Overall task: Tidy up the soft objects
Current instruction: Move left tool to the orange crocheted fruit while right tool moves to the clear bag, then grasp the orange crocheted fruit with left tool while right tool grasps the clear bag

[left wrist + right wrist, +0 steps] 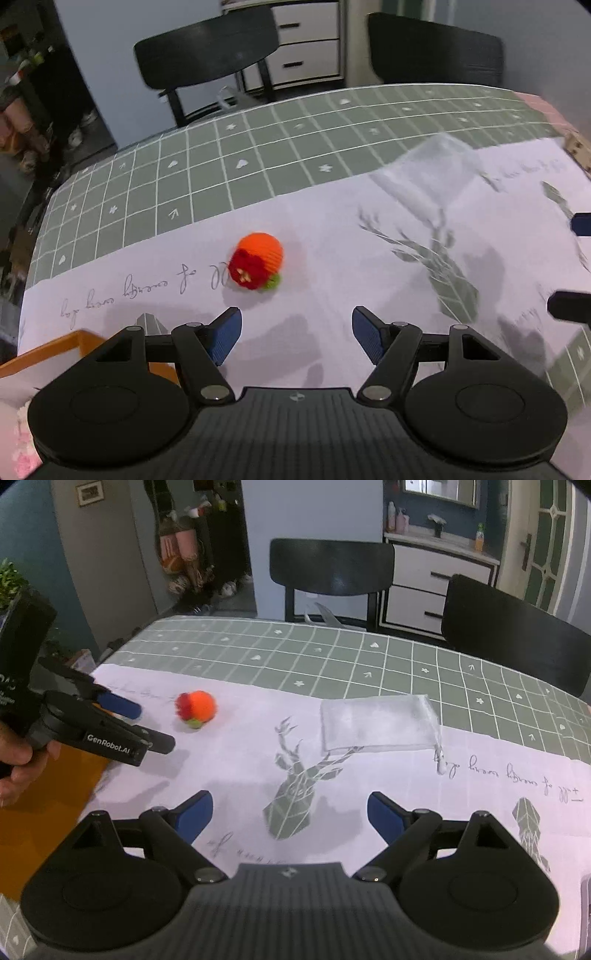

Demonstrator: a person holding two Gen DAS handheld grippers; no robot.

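Note:
An orange knitted ball with a red flower and green leaf (257, 261) lies on the white printed cloth (332, 258), just ahead of my open, empty left gripper (296, 334). It also shows in the right wrist view (196, 709), with the left gripper (153, 725) beside it on the left. A sheer white drawstring pouch (378, 723) lies flat on the cloth, ahead and right of my open, empty right gripper (290, 818). The pouch also shows blurred in the left wrist view (424, 166).
An orange box (51, 350) with pink and white soft items (22, 443) sits at the near left. The table has a green grid cloth (332, 657). Two black chairs (332, 568) (509, 631) stand at the far edge.

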